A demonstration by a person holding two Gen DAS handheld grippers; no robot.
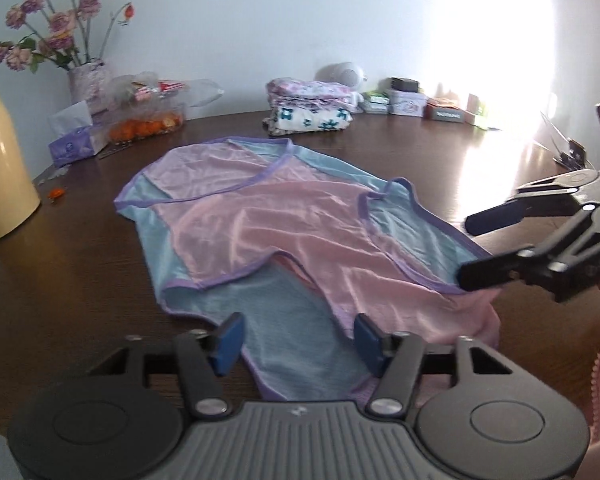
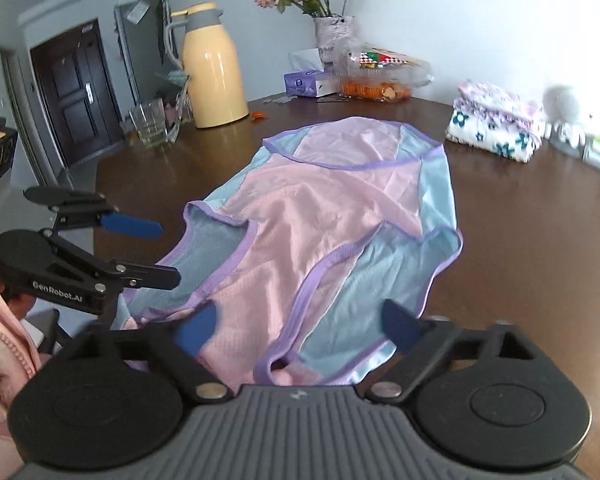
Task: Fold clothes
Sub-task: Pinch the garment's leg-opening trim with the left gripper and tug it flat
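Observation:
A pink and light-blue garment (image 1: 280, 220) (image 2: 332, 208) with purple trim lies spread flat on the dark wooden table (image 1: 80, 248) (image 2: 520, 220). My left gripper (image 1: 299, 340) is open over the garment's near hem, blue fabric showing between its blue pads without being pinched. In the right wrist view the left gripper (image 2: 170, 251) hovers at the cloth's left edge. My right gripper (image 2: 300, 326) is open too, straddling the near hem where pink meets blue. From the left wrist view the right gripper (image 1: 464, 250) sits at the garment's right edge. Pink sleeves (image 2: 0, 340) hold both tools.
A stack of folded clothes (image 1: 310, 106) (image 2: 496, 124) sits at the back. A yellow thermos (image 1: 0, 168) (image 2: 214, 68), a flower vase (image 1: 86, 80) (image 2: 334, 36), a tissue box (image 1: 74, 142), a container of oranges (image 1: 148, 124), a glass (image 2: 150, 124) and small boxes (image 1: 408, 102) line the far edge.

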